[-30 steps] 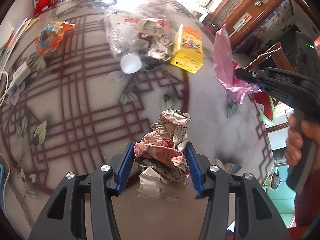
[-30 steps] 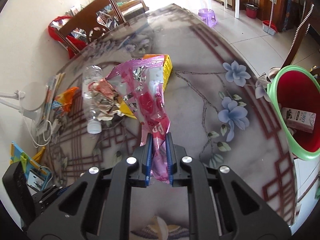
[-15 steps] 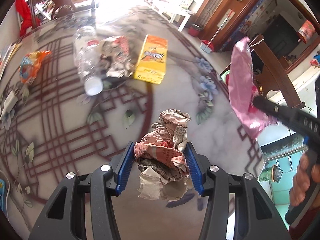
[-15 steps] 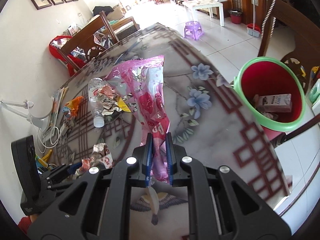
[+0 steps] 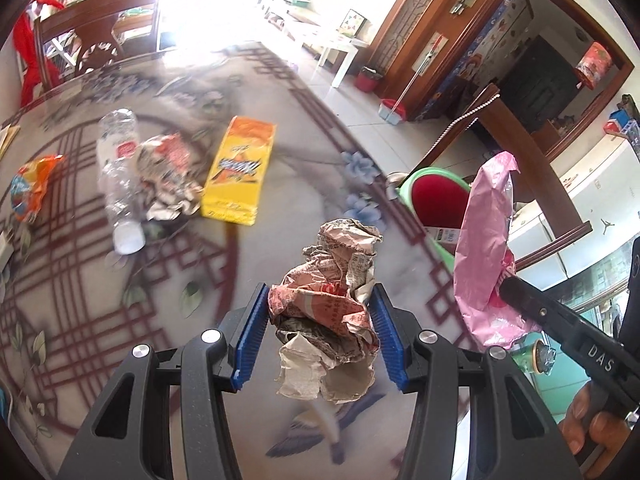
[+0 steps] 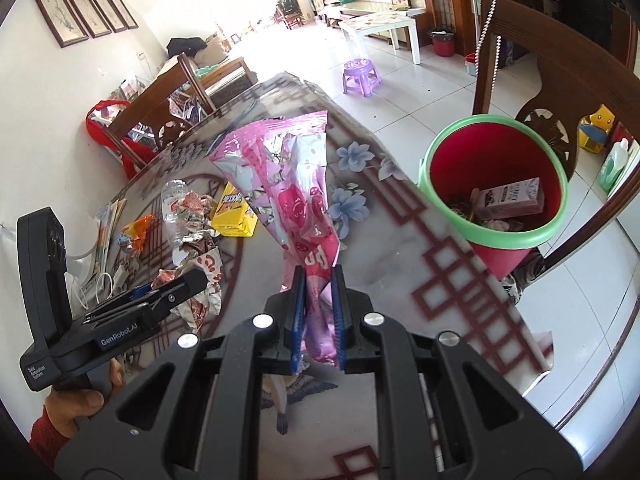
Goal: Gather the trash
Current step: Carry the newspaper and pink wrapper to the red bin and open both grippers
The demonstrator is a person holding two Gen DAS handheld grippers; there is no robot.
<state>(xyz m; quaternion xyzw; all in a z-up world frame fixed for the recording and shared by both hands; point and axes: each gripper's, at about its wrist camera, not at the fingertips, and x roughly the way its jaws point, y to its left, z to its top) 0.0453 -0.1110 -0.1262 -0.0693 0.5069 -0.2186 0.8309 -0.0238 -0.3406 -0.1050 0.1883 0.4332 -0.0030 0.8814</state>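
Observation:
My left gripper (image 5: 318, 332) is shut on a crumpled paper wad (image 5: 328, 304), held above the patterned table (image 5: 120, 320). My right gripper (image 6: 318, 312) is shut on a pink foil snack bag (image 6: 296, 188) that stands up from its fingers; the bag (image 5: 486, 248) also shows at the right of the left wrist view. A red bin with a green rim (image 6: 496, 192) stands beside the table's right edge, with a carton and scraps inside. On the table lie a yellow box (image 5: 240, 170), a clear plastic bottle (image 5: 118, 172), a crumpled wrapper (image 5: 168, 176) and an orange packet (image 5: 28, 188).
A wooden chair (image 6: 560, 80) stands behind the bin. Another chair (image 5: 100, 28) with red cloth is at the table's far end. Papers and a white cable (image 6: 100, 240) lie at the table's left side. A purple stool (image 6: 360, 76) sits on the tiled floor.
Both grippers have swung right toward the table's edge, each keeping its hold. The red bin has come closer and larger in the right wrist view and now appears in the left.

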